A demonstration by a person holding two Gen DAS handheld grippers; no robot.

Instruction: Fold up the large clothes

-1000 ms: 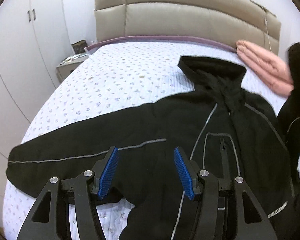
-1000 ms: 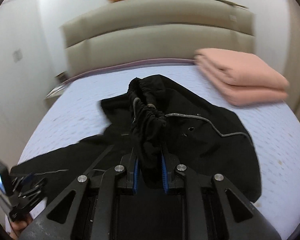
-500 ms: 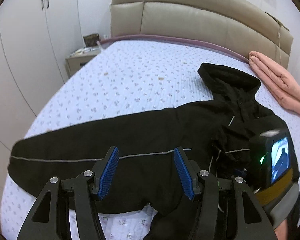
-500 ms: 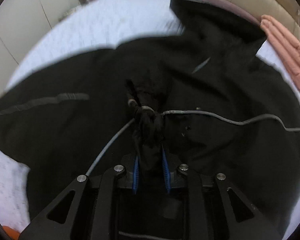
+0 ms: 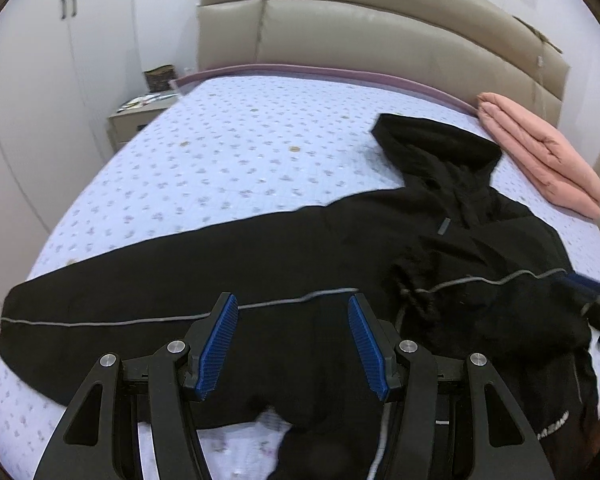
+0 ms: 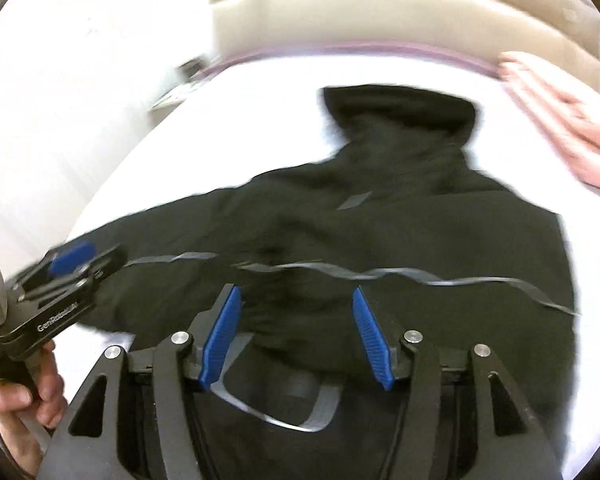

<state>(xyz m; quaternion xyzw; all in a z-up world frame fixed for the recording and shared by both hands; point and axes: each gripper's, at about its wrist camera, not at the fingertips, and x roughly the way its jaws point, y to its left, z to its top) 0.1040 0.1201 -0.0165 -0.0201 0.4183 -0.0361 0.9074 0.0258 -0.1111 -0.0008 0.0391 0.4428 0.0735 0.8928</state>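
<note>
A black jacket [image 5: 300,264] is lying across the bed [image 5: 228,160]; left gripper [image 5: 292,344] and right gripper [image 6: 296,336] are hovering over it, jaws spread, holding nothing.

white lettering on the side of the left gripper [image 6: 66,280], seen from the right wrist camera, appears to read "genrobot.ai", its last letters blurred; further white marks lower on the same black body are too cut off to read; a pale slanted logo on the black jacket [image 5: 300,264], near its hem at lower right, is too small to make out
</note>
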